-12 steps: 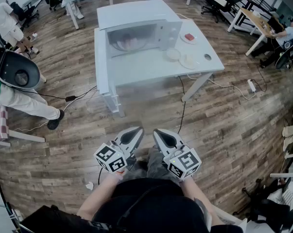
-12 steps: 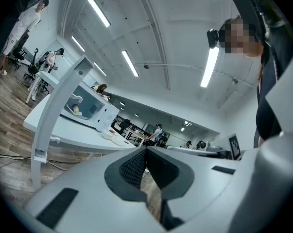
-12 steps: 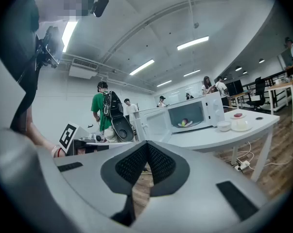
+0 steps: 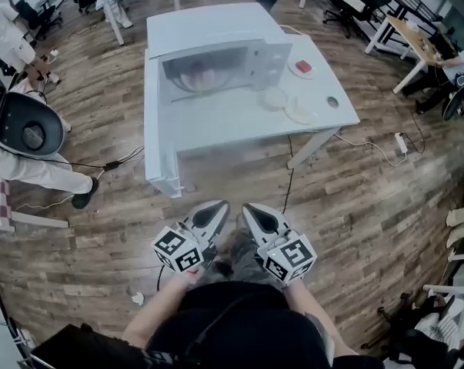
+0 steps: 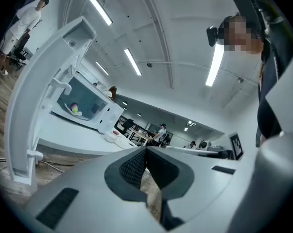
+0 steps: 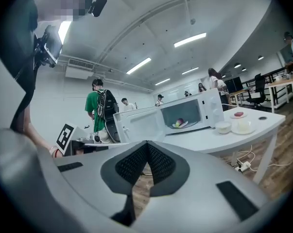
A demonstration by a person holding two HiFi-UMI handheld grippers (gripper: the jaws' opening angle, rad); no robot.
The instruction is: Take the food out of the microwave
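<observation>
A white microwave (image 4: 216, 52) stands on a white table (image 4: 239, 118) ahead of me, its door (image 4: 156, 129) swung wide open toward the left. On a plate inside lies the food (image 4: 202, 75), pink and green in the gripper views (image 6: 180, 123) (image 5: 75, 109). Both grippers are held low in front of my body, well short of the table. The left gripper (image 4: 214, 210) is shut and empty, its jaws meeting (image 5: 146, 150). The right gripper (image 4: 251, 211) is likewise shut with nothing in it (image 6: 147, 143).
On the table right of the microwave sit a plate with a red item (image 4: 302, 67), a small bowl (image 4: 274, 98) and a flat plate (image 4: 302, 112). Cables (image 4: 116, 160) trail across the wooden floor. A person in green (image 6: 99, 108) stands at left; other desks and chairs surround.
The table and microwave sit slightly nearer and further left in the head view. Both grippers keep the same pose, shut.
</observation>
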